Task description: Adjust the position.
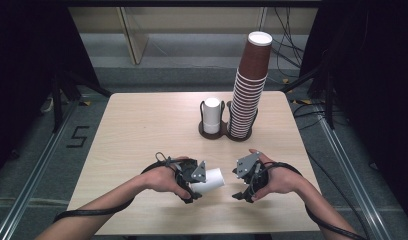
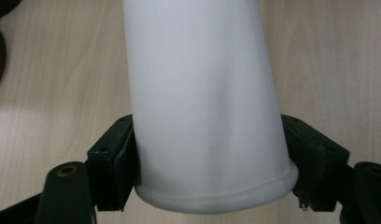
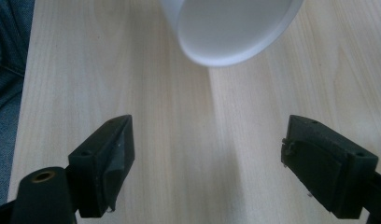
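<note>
high view: the left gripper (image 1: 196, 181) sits near the front edge of the wooden table (image 1: 142, 125), gripped by the person's left hand (image 1: 162, 179); it is pinching a white paper cup (image 1: 211, 181), which lies tilted on its side and reaches toward the right gripper (image 1: 243, 181); the cup is held off to the right of the left hand, between the two tools; the right gripper, in the person's right hand (image 1: 277, 180), stands just beside the cup without touching it; farther back on the table a dark two-ring holder (image 1: 225, 134) carries a short white cup stack (image 1: 211, 115) in its left ring and a tall brown cup stack (image 1: 248, 87) in its right ring, the two stacks just beside each other; both stacks are well apart from the hands.

left gripper view: the white paper cup (image 2: 202, 107) runs away from the camera, its rolled end nearest; both black pads (image 2: 115, 158) press on its sides close to that end, so the cup is clamped.

right gripper view: the right gripper (image 3: 207, 163) has its jaws spread with bare tabletop between them; the white paper cup (image 3: 230, 28) shows its open mouth at the top, ahead of the jaws and apart from them; a strip of blue denim (image 3: 6, 93) lies past the table edge at the left.
</note>
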